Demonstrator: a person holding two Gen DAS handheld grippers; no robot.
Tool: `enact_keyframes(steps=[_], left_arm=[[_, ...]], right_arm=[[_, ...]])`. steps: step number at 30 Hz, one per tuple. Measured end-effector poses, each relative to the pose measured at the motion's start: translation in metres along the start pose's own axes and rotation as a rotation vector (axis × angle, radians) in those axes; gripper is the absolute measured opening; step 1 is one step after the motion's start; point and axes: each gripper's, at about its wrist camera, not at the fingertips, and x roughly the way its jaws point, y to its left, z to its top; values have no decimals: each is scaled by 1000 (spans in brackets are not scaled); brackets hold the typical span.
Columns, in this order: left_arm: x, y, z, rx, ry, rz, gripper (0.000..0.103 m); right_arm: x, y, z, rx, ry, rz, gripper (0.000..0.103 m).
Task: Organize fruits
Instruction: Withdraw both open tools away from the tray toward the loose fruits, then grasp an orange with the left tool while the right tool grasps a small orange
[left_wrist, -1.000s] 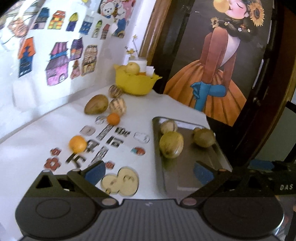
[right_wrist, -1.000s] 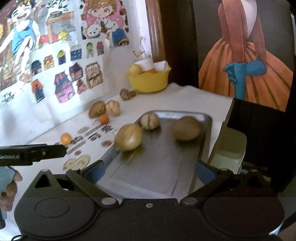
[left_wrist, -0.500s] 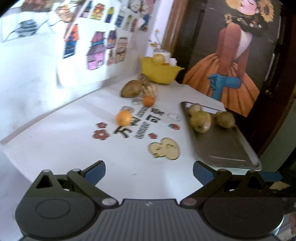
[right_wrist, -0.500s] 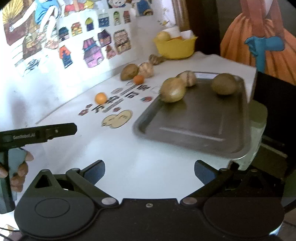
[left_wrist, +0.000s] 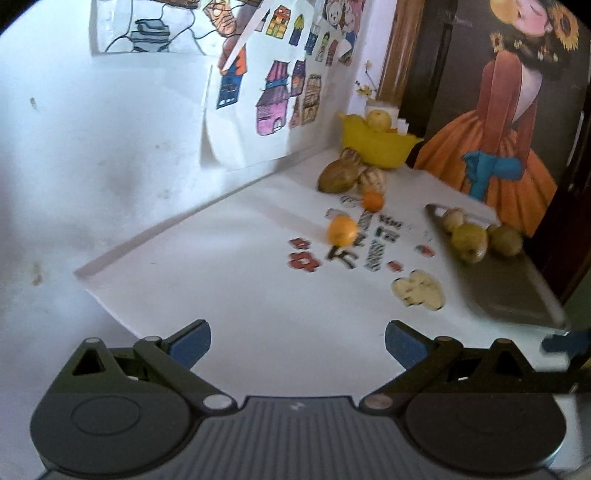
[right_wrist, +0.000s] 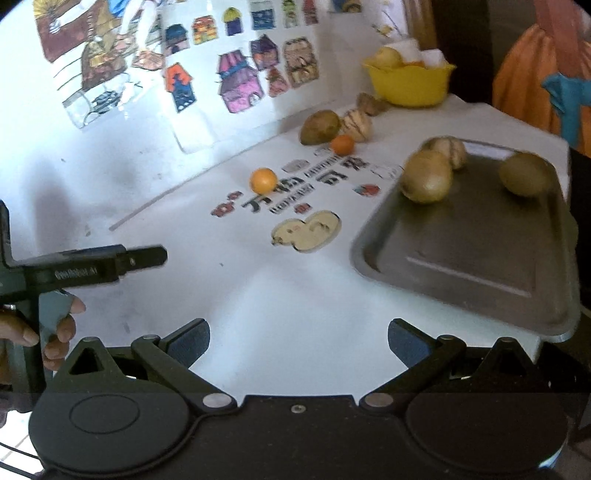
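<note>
- The left gripper (left_wrist: 297, 338) is spread wide and holds nothing; it hangs over the near edge of the white table (left_wrist: 229, 295), touching no fruit.
- The right gripper (right_wrist: 298, 338) is likewise spread wide and empty, above the table's near edge, just short of the metal tray (right_wrist: 476, 258).
- In the right wrist view the left tool's black body (right_wrist: 92, 267) juts in from the left edge, with the person's hand (right_wrist: 55, 332) around its grip.
- Three greenish-brown fruits sit on the tray, all at its far end: one large (right_wrist: 426, 176), one ribbed and pale (right_wrist: 448, 150) behind it, one (right_wrist: 526, 178) toward the far right corner.
- Two oranges lie on the table's middle, among the printed stickers: the nearer one (right_wrist: 263, 180) and a smaller one (right_wrist: 342, 144) farther back.
- Three more brown and ribbed fruits (right_wrist: 319, 126) cluster near the far edge, just before the yellow bowl (right_wrist: 410, 83), which holds at least one pale fruit.
- The tray lies along the table's right edge; its near half is bare.
- The near left part of the table is open.
</note>
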Motion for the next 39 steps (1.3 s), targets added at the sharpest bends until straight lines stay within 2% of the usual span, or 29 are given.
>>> enact_keyframes(steps=[9, 14, 19, 25, 31, 36, 39], left_arm=[[6, 15, 10, 41, -9, 35, 103], [18, 11, 21, 50, -22, 14, 103], [35, -6, 34, 81, -27, -25, 103], [60, -31, 54, 120, -31, -55, 103], [92, -38, 71, 85, -14, -48, 102], [113, -39, 75, 50, 12, -48, 102], [121, -39, 78, 18, 20, -66, 102]], right_arm=[[19, 9, 25, -144, -36, -29, 102], [28, 2, 52, -187, -64, -58, 102], [38, -13, 90, -175, -100, -70, 102], [70, -25, 131, -166, -93, -69, 102], [120, -32, 170, -156, -54, -83, 102], [163, -43, 197, -87, -15, -59, 102], [181, -51, 207, -55, 2, -42, 97]])
